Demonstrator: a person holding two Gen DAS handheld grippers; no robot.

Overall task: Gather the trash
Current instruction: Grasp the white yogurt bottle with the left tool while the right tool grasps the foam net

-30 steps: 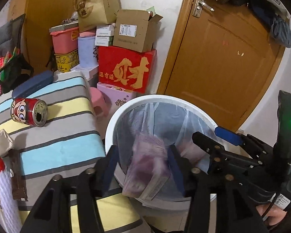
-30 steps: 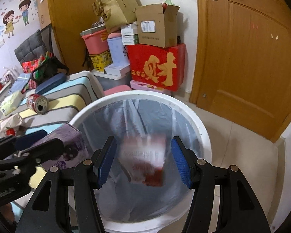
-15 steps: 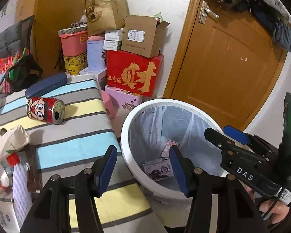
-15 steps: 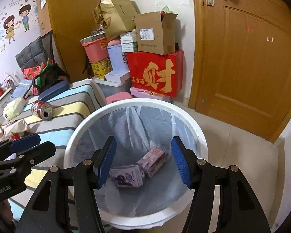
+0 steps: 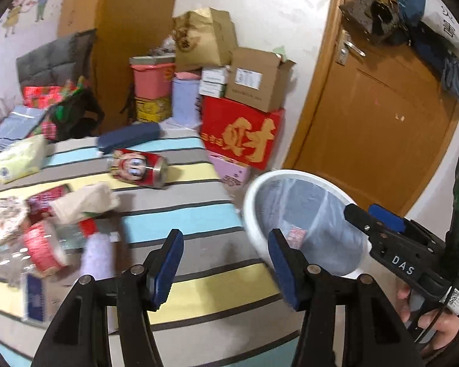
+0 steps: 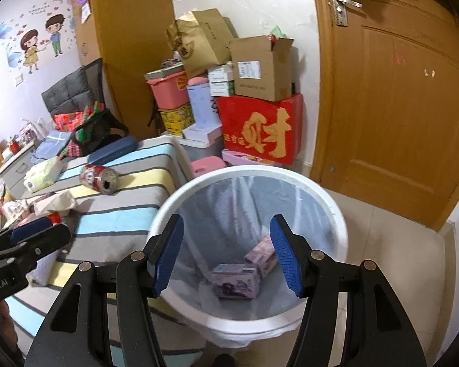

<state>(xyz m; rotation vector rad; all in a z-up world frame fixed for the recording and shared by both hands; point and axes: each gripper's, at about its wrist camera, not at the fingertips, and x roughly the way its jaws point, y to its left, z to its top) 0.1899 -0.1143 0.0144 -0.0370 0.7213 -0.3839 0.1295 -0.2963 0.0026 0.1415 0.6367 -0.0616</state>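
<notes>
Beside the right edge of the striped bed [image 5: 199, 232], a white trash bin [image 6: 336, 214] lined with a clear bag is being viewed from above by the right gripper [image 6: 226, 257], whose blue-padded jaws are being held spread apart with nothing between them. At the bottom of the bin, a purple carton [image 6: 235, 281] and a pink carton [image 6: 263, 257] are lying touching each other, directly below and between the parted jaws. The left gripper [image 5: 223, 263] is being held released as well, nothing clasped, over the bed's near right portion, just left of the bin's rim [image 5: 251, 214]. On the bed, well ahead and to the left of the left gripper, a red drink can [image 5: 137, 168] is lying on its side toward the far edge. Nearer the left edge, a cluster of blurred trash is lying: a crumpled beige wrapper [image 5: 85, 202], a clear bottle with a red label [image 5: 42, 244] and a pale yellow tissue pack [image 5: 21, 159]. None of these is being touched by either gripper.
</notes>
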